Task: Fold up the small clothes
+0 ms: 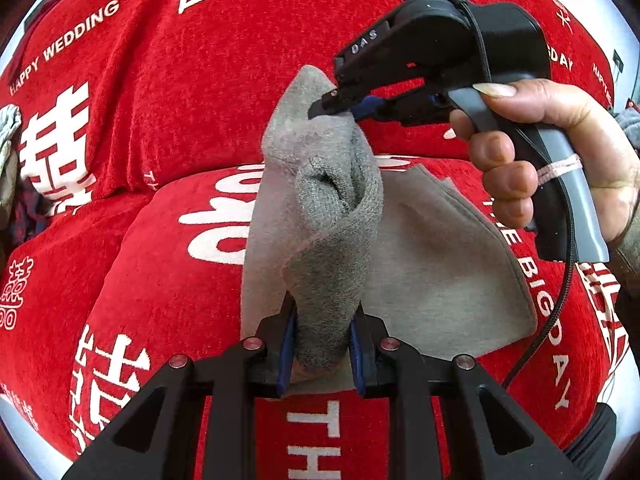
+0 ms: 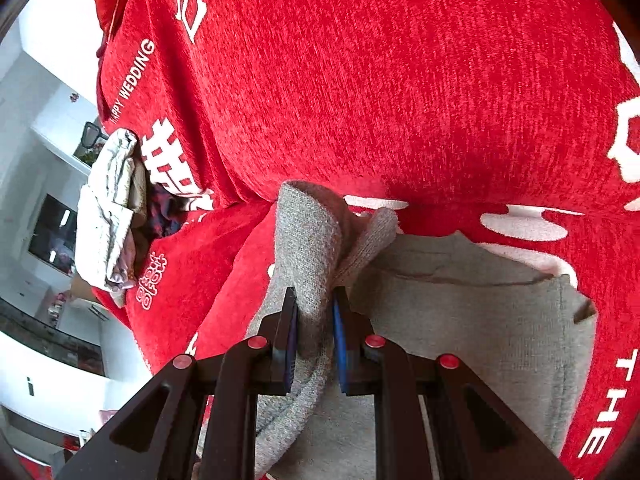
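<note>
While pinched by both tongs [image 1: 322, 338] [image 2: 316, 336], grey knit garment [image 1: 328, 216], bunched, lifted off red cover [image 1: 160, 120]

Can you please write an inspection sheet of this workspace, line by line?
Surface: red cover with white lettering, lying over a cushioned seat and backrest.
Job's things: grey garment, partly flat on the cover, one edge lifted and bunched.
Clutter: pile of pale and dark checked clothes at the cover's edge.
Grippers: left tool shut on the garment's lifted edge; right tool shut on the same edge, held by a hand.
Cables: black cable hanging from the right tool's handle.
Surroundings: white walls and shelves, dark screen-like panel; details too blurred to tell.
</note>
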Demonstrator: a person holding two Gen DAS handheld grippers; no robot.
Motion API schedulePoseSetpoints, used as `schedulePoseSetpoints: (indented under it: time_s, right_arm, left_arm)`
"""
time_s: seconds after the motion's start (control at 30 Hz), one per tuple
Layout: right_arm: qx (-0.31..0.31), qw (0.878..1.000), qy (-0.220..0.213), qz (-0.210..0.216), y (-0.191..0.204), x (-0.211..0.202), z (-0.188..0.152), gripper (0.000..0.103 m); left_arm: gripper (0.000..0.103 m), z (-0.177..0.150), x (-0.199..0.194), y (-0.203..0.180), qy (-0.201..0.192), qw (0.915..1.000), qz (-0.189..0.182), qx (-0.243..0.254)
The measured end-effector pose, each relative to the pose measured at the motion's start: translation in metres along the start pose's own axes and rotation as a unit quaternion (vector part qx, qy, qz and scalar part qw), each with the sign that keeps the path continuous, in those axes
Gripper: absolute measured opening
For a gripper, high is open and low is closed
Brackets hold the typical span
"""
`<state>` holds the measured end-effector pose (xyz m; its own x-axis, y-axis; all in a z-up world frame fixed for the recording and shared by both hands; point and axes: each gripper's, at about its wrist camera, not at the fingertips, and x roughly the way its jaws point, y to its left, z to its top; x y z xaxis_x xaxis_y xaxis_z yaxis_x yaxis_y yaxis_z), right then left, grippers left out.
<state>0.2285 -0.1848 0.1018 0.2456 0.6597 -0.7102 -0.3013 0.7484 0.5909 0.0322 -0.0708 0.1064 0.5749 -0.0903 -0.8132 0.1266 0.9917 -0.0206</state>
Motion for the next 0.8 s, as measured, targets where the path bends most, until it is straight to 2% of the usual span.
schedulePoseSetpoints:
  time_s: [0.4,0.8]
  right_arm:
    - [0.016,0.999,-0.02,0.031,-0.024,-0.028,-0.009,0.017]
    - [0.038,0.998,-0.036,0.03,-0.065,-0.064,-0.014,0.017]
  left_arm:
    - [0.024,0.006,0.002,-0.037,0.008,0.9996,0.006,0.027]
    - [0.024,0.019,0.002,-0.087,0.003,0.9976,0.004,0.069]
